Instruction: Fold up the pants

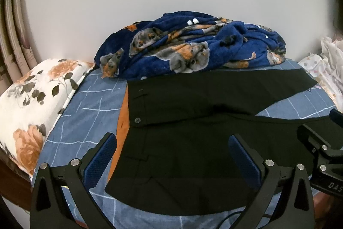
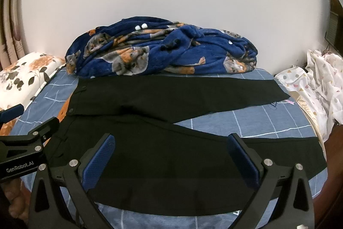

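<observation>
Pants (image 1: pixel 193 143) lie flat on the bed (image 1: pixel 90 100), black and smooth, spread open with the two legs going apart toward the right edge. The waist end is toward the left edge, where you can see a small round button (image 1: pixel 137 120) and a strip of orange cloth (image 1: pixel 123 121) showing just beside the waistband. The near leg runs along the front edge of the bed, the far leg (image 2: pixel 193 93) lies near the back, and a wedge of blue checked sheet (image 2: pixel 246 121) shows between them.

Your left gripper (image 1: pixel 172 156) hangs over the waist part, its jaws wide apart and holding nothing; the pads (image 1: pixel 100 162) are blue with a fine dotted texture. Your right gripper (image 2: pixel 171 156) hangs over the near leg, jaws also wide apart and empty.

Behind the pants, at the back edge against the white wall, a fluffy dark blue blanket (image 1: pixel 193 50) with a dog print lies in a soft heap, touching the far leg. A flower-print pillow (image 1: pixel 30 104) sits at the left edge. Crumpled white dotted cloth (image 2: pixel 317 87) lies past the right edge.
</observation>
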Demonstrator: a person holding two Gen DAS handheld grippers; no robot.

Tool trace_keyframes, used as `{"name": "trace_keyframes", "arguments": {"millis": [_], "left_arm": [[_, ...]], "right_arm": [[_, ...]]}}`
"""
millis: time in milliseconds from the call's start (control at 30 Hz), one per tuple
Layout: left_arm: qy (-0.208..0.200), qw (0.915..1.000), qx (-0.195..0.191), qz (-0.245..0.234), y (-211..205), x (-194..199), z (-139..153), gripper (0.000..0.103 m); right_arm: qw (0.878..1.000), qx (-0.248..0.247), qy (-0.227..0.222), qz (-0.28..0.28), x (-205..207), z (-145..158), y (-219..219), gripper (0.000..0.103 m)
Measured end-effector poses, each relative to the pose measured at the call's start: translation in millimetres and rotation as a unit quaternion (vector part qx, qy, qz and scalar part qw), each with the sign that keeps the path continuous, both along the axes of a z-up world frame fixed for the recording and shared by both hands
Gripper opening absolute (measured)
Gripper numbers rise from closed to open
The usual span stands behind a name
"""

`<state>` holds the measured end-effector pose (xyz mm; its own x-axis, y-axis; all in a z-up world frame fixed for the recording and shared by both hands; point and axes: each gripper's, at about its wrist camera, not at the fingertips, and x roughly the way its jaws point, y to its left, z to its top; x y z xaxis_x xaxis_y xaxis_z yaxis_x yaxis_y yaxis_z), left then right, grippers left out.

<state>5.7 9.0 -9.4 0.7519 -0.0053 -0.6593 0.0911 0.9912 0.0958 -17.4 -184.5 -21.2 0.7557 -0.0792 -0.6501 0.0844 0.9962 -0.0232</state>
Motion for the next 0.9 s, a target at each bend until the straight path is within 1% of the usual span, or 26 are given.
{"name": "trace_keyframes", "arguments": {"millis": [133,433,700,900], "left_arm": [[-0.001,1.0,-0.001,-0.002,-0.1,-1.4,-1.9,0.103],[0.005,0.9999,-0.012,-0.003,1.9,3.0,-3.9,0.103],[0.013,0.9997,-0.019,-0.009,5.4,12.9,-1.9,0.103],[0.016,0.9996,-0.019,-0.009,5.4,19.7,-1.2,0.103]], "right_arm": [[1.0,0.004,-0.002,0.005,-0.8,0.8,-1.4,0.103],[0.999,-0.007,-0.028,0.023,-9.0,5.2,10.6,0.103],[0.999,0.011,-0.027,0.017,-9.8,12.1,3.4,0.103],[0.999,0.002,-0.028,0.017,-7.6,15.3,5.1,0.103]]}}
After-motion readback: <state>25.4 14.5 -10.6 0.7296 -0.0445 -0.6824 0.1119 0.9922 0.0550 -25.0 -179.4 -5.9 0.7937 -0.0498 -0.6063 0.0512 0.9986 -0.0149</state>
